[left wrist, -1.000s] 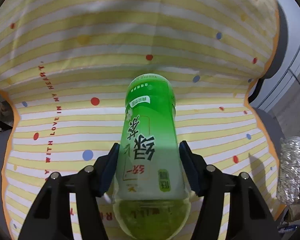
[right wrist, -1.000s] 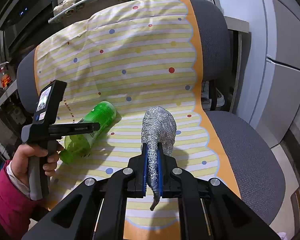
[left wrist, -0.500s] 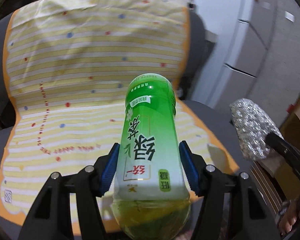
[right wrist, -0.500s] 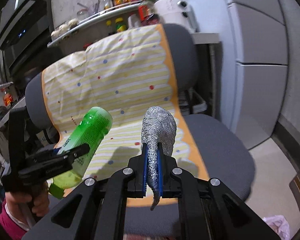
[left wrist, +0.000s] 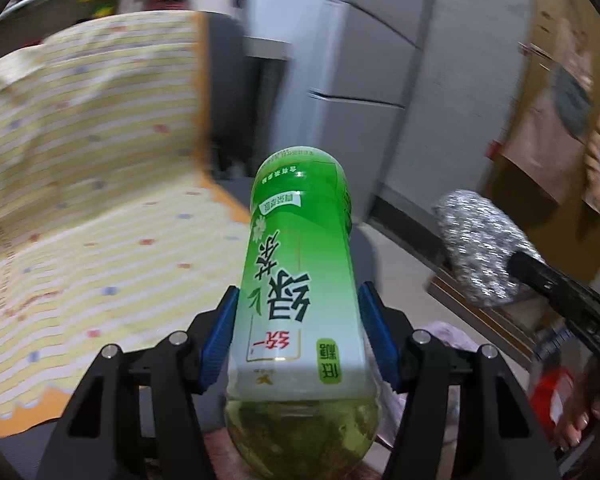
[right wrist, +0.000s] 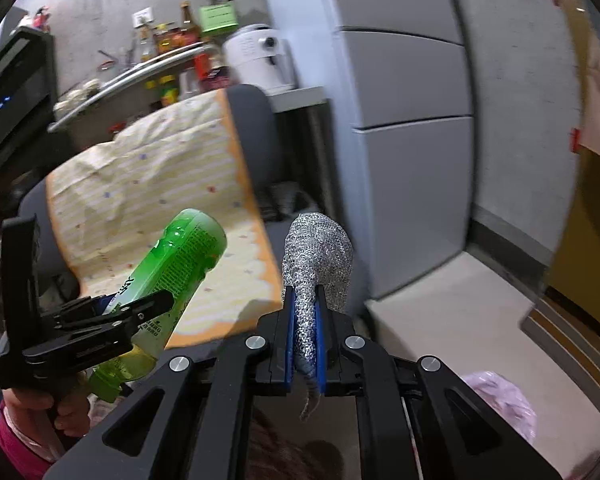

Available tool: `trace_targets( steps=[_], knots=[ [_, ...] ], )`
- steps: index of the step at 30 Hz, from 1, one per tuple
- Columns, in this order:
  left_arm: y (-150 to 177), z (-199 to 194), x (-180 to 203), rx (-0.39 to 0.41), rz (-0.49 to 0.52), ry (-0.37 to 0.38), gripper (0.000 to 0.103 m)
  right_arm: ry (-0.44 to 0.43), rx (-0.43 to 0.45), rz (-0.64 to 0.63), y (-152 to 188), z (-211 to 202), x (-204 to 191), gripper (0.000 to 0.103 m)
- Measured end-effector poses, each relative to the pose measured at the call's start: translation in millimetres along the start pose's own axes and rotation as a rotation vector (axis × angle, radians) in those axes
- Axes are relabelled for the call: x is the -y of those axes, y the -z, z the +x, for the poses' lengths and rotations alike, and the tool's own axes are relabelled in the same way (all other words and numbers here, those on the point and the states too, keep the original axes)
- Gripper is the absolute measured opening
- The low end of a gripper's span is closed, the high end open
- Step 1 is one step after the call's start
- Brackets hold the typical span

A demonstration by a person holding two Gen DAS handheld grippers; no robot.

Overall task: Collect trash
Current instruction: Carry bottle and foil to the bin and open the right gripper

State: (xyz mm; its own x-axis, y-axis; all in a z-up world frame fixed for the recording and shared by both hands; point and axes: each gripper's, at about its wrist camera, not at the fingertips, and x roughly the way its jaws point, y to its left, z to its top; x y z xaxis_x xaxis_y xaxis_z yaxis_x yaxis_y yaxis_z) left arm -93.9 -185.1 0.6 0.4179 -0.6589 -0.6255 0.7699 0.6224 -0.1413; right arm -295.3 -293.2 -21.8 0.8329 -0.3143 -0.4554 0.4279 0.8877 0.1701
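left tool clamps green bottle, angled down | right tool pinches foil wad, apparently lower-tilted

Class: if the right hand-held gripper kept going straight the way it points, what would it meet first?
Likely the grey cabinet or the pale floor at its foot; nothing nearer shows beyond the silvery wad, though depth is unclear.

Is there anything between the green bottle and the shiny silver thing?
Nothing is held between them. In the right wrist view the green bottle and the shiny silver thing are apart, with only the chair cover's edge behind.
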Motion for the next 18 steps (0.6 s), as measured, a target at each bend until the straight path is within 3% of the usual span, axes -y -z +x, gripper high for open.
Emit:
trace_targets(
  steps=[5, 13, 18],
  knots=[
    [1, 25, 39, -0.017, 0.061, 0.095, 0.059, 0.124, -0.025, 0.074, 13, -10, 47, 0.010],
    [1, 46, 76, -0.041, 0.122, 0.153, 0.059, 0.268, -0.096, 0.223, 40, -11, 103, 0.014],
    [2, 52, 85, -0.058, 0.141, 0.164, 0.059, 0.310, -0.131, 0.331, 50, -6, 129, 0.043]
  ],
)
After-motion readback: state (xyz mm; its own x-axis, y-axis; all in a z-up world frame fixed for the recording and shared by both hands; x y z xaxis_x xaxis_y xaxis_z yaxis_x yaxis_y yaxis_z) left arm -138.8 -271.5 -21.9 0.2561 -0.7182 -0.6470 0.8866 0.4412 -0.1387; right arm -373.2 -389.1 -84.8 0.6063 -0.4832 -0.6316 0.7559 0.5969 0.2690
